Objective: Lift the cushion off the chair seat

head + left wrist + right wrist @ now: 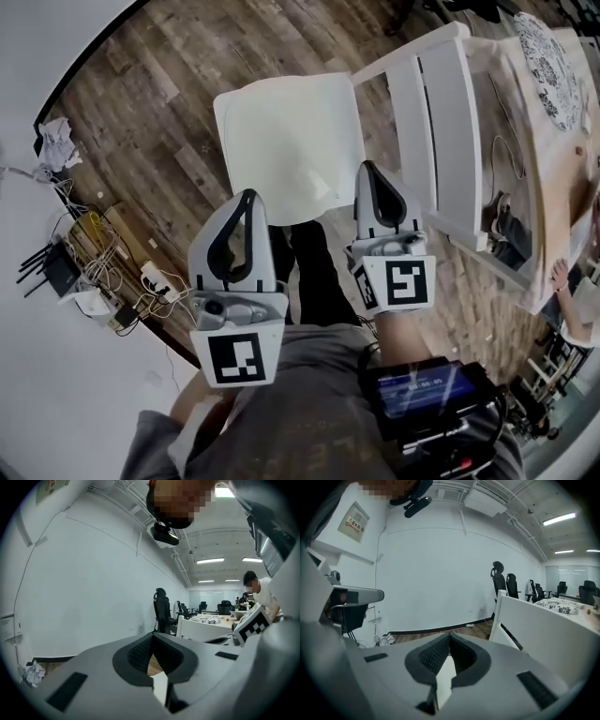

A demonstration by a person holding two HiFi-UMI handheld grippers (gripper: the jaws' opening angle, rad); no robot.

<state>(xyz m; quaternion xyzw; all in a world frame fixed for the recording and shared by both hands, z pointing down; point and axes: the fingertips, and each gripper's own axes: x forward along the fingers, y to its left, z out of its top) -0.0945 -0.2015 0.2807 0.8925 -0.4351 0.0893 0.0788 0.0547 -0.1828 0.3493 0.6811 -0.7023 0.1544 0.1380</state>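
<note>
Left gripper [247,199]: pale grey shell narrowing to a tip; black ribbed pads set in a teardrop-shaped recess.
Right gripper [368,169]: same grey shell, same black ribbed pads.
Marker cubes [239,359]: white faces with black square patterns, one at the rear of each gripper.
Top [281,422]: grey, with a faint print.
Trousers [314,267]: dark.
Worn device [427,389]: black casing, blue-lit screen.
</note>
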